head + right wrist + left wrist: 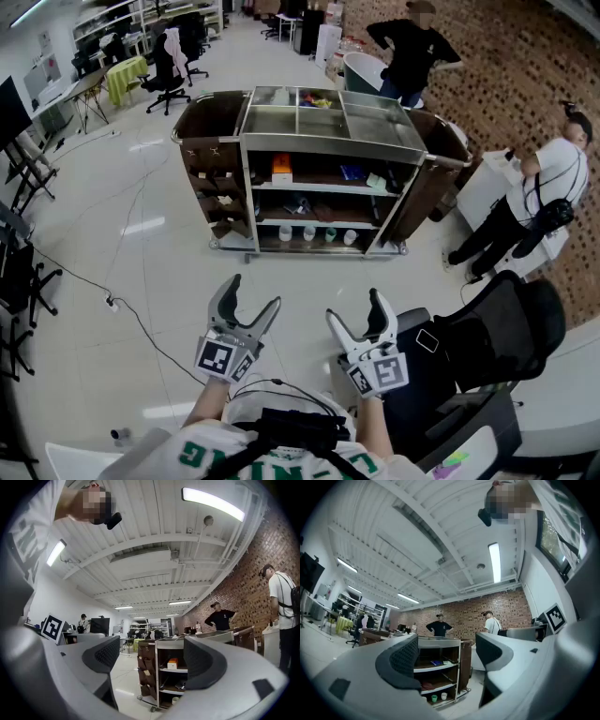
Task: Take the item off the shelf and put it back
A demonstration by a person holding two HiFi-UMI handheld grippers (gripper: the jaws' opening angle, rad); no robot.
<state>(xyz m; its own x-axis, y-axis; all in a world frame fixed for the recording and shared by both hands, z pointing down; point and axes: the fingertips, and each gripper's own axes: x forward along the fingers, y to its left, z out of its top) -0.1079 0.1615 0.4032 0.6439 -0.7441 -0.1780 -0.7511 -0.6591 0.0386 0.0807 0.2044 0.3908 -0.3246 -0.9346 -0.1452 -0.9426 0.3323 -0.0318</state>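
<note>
A wheeled shelf cart [319, 142] with a steel top stands on the floor several steps ahead. Its upper shelf holds an orange box [281, 169] and a blue item [352, 172]. Small cups [309, 234] line the bottom shelf. My left gripper [253, 292] and right gripper [354, 307] are raised side by side well short of the cart, both open and empty. In the left gripper view the cart [438, 651] shows between the spread pads [405, 660]. The right gripper view has the orange box [173, 663] between its pads [105, 656].
A person in black [412, 52] stands behind the cart and a person in white [548, 183] to its right. A black office chair [487, 337] is close at my right. A cable [112, 302] runs across the floor on the left.
</note>
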